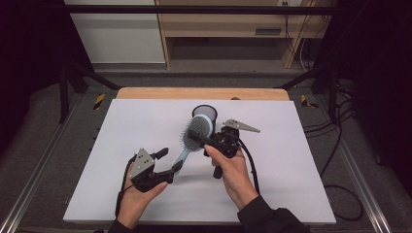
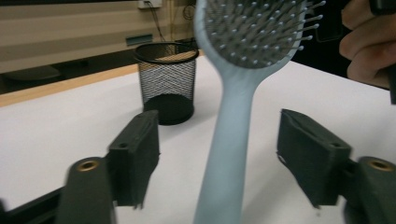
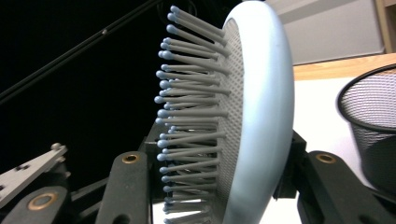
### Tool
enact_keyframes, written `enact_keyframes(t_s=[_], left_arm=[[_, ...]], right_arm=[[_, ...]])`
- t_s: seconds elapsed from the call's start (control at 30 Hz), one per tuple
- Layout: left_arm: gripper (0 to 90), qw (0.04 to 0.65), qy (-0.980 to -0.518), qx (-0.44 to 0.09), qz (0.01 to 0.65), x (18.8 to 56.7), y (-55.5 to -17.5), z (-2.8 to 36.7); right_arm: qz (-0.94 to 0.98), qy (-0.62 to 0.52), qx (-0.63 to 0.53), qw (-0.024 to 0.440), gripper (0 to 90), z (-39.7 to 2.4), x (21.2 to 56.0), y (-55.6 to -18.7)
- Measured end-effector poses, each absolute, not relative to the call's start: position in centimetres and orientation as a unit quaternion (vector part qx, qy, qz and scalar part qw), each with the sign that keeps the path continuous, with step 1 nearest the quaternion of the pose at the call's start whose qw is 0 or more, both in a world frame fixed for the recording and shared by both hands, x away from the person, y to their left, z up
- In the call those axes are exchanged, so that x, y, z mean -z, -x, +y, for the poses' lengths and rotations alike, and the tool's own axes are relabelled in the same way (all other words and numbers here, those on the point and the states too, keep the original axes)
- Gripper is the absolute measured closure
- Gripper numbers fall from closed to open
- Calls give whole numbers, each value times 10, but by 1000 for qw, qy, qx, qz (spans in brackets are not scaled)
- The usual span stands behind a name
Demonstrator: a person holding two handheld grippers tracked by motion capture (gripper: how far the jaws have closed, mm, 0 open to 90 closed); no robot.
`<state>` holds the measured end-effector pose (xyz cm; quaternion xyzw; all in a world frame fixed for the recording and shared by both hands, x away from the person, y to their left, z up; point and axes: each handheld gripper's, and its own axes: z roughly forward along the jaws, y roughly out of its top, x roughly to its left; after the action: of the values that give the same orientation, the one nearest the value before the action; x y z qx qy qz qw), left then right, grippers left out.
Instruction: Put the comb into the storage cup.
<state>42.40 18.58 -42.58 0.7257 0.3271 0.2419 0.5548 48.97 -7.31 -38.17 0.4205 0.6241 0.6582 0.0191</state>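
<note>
A light blue hairbrush (image 1: 198,128) with grey bristles hangs above the white table top (image 1: 291,165), its handle slanting down to the left. My right gripper (image 1: 197,137) is shut on the brush head (image 3: 261,116), one jaw on the bristle side and one on the smooth back. My left gripper (image 1: 171,159) is open. Its two pads (image 2: 137,154) stand on either side of the handle (image 2: 231,140) without touching it. A black mesh cup (image 1: 204,110) stands upright just behind the brush head.
The mesh cup (image 2: 166,81) looks empty and stands near the table's far middle. A wooden strip (image 1: 201,93) edges the far side of the white top. Dark frame bars and cables lie off both sides.
</note>
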Motion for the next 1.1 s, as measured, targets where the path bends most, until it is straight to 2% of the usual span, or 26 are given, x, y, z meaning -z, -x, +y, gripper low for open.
enact_keyframes(t_s=[0.03, 0.07, 0.2, 0.33, 0.67, 1.1], left_arm=[[265, 555, -723, -245, 330, 426, -424, 188], [209, 551, -719, -252, 340, 426, -424, 194], [130, 545, -710, -258, 364, 428, -423, 209], [92, 544, -701, -265, 377, 429, -419, 229], [64, 538, -681, -283, 408, 436, -413, 260], [59, 536, -676, -286, 416, 439, -415, 264]], right_arm=[[621, -423, -659, 20, 529, -75, 381, -491], [619, -427, -658, 24, 528, -81, 380, -492], [614, -433, -659, 35, 527, -93, 379, -496], [607, -443, -659, 40, 527, -103, 379, -499], [592, -457, -661, 59, 525, -120, 377, -505], [582, -468, -661, 70, 524, -136, 371, -510]])
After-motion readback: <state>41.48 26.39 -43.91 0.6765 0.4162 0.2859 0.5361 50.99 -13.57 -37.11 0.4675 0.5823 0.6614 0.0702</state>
